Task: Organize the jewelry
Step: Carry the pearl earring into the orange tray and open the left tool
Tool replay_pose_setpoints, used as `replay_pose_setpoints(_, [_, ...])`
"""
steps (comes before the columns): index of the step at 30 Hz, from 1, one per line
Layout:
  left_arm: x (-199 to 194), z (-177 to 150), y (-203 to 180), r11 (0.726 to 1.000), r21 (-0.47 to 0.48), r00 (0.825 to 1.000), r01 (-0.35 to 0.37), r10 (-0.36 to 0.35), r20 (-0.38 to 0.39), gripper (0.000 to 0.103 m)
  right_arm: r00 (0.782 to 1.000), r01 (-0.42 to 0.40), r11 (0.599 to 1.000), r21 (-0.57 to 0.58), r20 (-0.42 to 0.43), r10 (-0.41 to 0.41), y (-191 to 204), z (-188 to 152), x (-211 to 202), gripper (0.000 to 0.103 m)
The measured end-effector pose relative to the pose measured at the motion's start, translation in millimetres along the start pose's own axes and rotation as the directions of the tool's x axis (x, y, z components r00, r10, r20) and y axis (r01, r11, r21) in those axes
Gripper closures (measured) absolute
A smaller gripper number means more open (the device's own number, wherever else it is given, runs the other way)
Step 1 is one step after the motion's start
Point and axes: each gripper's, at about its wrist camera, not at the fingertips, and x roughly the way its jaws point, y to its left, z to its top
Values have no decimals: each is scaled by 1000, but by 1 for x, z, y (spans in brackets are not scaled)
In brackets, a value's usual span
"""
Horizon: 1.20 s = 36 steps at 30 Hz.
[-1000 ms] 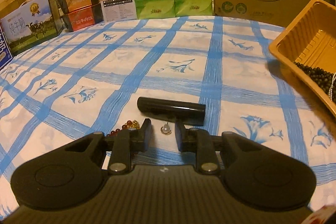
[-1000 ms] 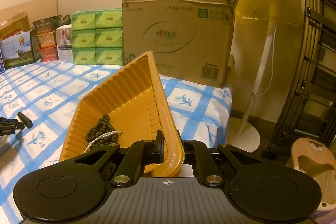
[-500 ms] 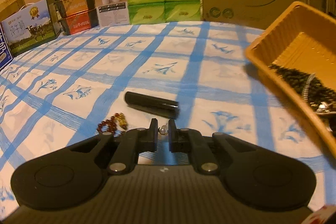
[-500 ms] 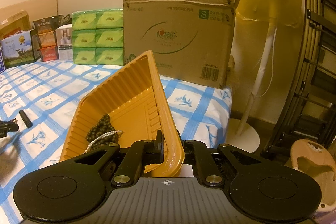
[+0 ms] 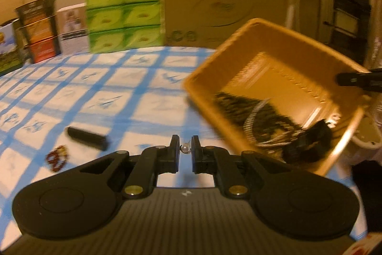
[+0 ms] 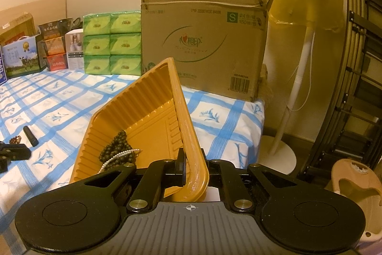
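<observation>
Carton ahead of right gripper: green "S" square, "24包/箱", red "套装勿拆", logo "心相印", barcodes. Milk box far left: "纯牛奶". Green tissue packs: print too small to read.

Left gripper: nearly closed, pinching small pearl bead between fingertips, clear of blue-checked cloth. Left of it on cloth: black tube, long axis roughly left-right across left view, and red bead bracelet just nearer and further left. Ahead-right: orange tray, blurred, holding dark bead strand and other jewelry not resolvable.

Right gripper: clamped on near corner of tray rim, one finger inside the wall, other outside. Tray tilted, near side lifted, far corner pointing away toward carton. Dark beads and white pearl string lying in low left part of tray, just ahead-left of fingers.
</observation>
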Motion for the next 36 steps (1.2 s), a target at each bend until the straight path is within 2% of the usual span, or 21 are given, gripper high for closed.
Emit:
replay_pose_setpoints(8, [14, 10, -48, 995, 58, 997, 82, -83, 11, 95, 1000, -2, 1000, 4, 1, 2, 0, 1, -1, 95])
replay_pose_setpoints(13, [23, 14, -64, 990, 81, 993, 115, -115, 4, 95, 1000, -4, 1000, 6, 0, 4, 0, 1, -1, 95])
replay_pose_setpoints(29, [44, 21, -78, 985, 73, 987, 157, -156, -20, 95, 1000, -3, 1000, 5, 0, 3, -1, 1, -1, 95])
replay_pose_setpoints(31, [47, 21, -79, 984, 65, 986, 166, -164, -33, 92, 1000, -3, 1000, 5, 0, 3, -1, 1, -1, 95])
replay_pose_setpoints(32, [48, 21, -79, 984, 65, 986, 163, -161, -34, 84, 1000, -3, 1000, 4, 0, 3, -1, 1, -1, 95])
replay_pose_setpoints(36, [46, 20, -79, 985, 70, 987, 158, -156, -30, 84, 1000, -2, 1000, 6, 1, 2, -1, 1, -1, 95])
